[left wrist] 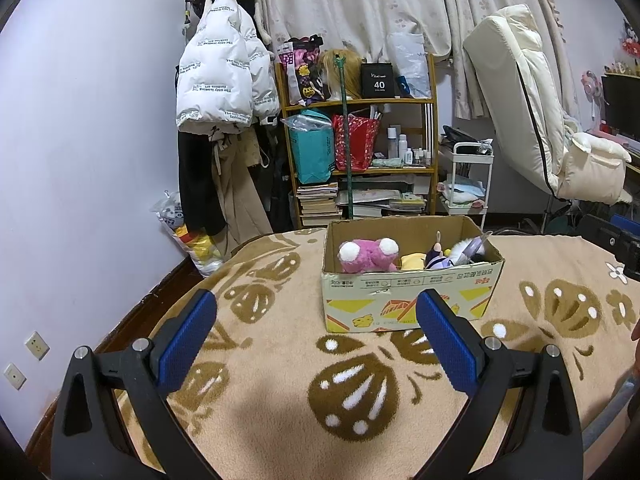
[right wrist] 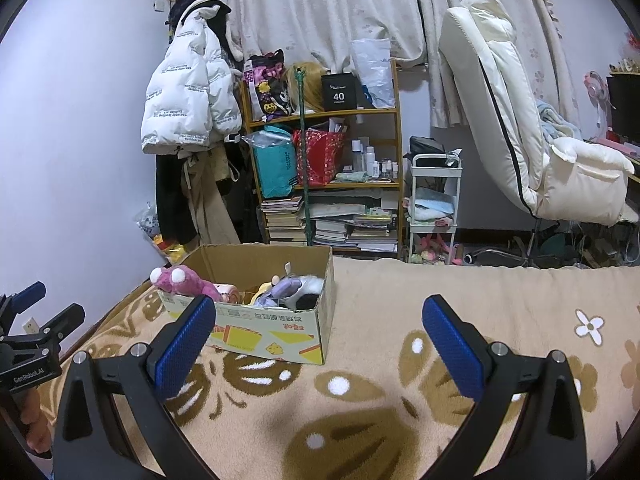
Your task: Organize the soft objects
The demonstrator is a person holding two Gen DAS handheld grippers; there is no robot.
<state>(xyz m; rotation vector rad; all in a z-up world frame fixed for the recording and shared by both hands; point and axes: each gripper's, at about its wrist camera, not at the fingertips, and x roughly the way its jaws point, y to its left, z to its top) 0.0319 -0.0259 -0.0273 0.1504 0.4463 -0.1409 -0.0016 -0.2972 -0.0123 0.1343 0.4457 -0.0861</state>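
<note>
An open cardboard box (left wrist: 412,300) stands on a beige blanket with brown butterfly patterns (left wrist: 352,396). Inside lie a pink plush with white eyes (left wrist: 368,256), a yellow soft toy (left wrist: 412,261) and a purple and white doll (left wrist: 460,254). My left gripper (left wrist: 316,320) is open and empty, hovering above the blanket just in front of the box. In the right wrist view the box (right wrist: 260,328) sits ahead to the left, with the pink plush (right wrist: 184,280) at its left end. My right gripper (right wrist: 318,324) is open and empty, right of the box. The left gripper (right wrist: 36,320) shows at the far left.
Beyond the bed stand a wooden shelf (left wrist: 360,152) crowded with bags, bottles and books, a white puffer jacket (left wrist: 220,76) hanging on the wall, a small white cart (left wrist: 468,184) and a cream reclining chair (left wrist: 536,120). Curtains cover the back wall.
</note>
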